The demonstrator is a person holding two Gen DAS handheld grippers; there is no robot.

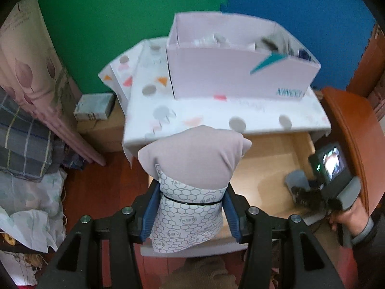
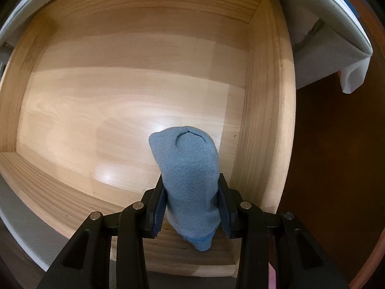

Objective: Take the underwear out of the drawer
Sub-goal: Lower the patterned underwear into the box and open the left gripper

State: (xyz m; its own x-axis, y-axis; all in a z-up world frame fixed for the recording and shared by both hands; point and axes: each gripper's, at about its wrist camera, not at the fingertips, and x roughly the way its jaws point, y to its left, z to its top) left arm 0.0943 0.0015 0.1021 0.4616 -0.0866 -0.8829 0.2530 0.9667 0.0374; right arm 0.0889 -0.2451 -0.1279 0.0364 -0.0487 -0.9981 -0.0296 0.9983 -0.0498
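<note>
Two rolled garments, one per gripper. Left gripper (image 1: 190,213): fingers (image 1: 149,213) clamped on a pinkish-grey roll of underwear (image 1: 192,156) with a hexagon-print band, held above the drawer (image 1: 269,159) at its near-left edge; long axis runs out along the fingers, free end pointing toward the tabletop (image 1: 216,115) and white box (image 1: 240,72). Right gripper (image 2: 192,204): fingers (image 2: 158,207) narrow, pinching a blue roll (image 2: 190,168) from both sides, pointing straight down into the drawer's near-right corner; roll end at or just above the wooden floor, contact unclear. Left roll looks clear of the drawer; the blue one still needs a straight lift past the right wall.
</note>
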